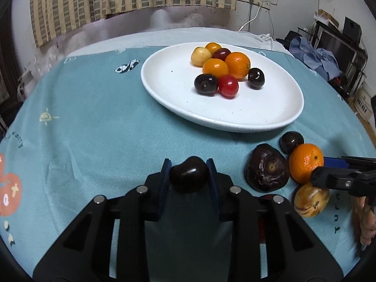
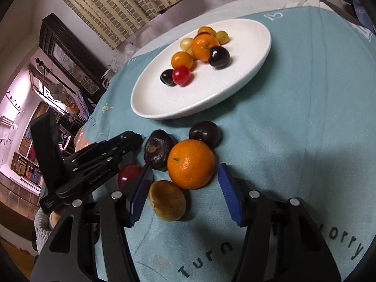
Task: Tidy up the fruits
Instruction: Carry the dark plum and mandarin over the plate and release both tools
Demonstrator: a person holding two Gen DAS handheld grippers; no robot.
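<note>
One glossy, near-black cherry (image 1: pixel 188 175), rounded, with a shallow dimple.

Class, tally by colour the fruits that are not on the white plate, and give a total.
Dark: 3 (held dark fruit, smooth dark fruit, wrinkled dark fruit)
Orange: 1 (orange fruit)
Red: 1 (red fruit)
Yellow-brown: 1 (yellow-brown fruit)
Total: 6

Behind the left gripper (image 2: pixel 135 138) in the right wrist view, a red fruit (image 2: pixel 128 175) half hidden. In the left wrist view, only a red sliver of it showing. On the white plate (image 2: pixel 152 98), small yellow fruits (image 2: pixel 186 43) partly covered by the orange (image 2: pixel 204 47). At the right edge, a hand (image 1: pixel 366 221) cut off.
</note>
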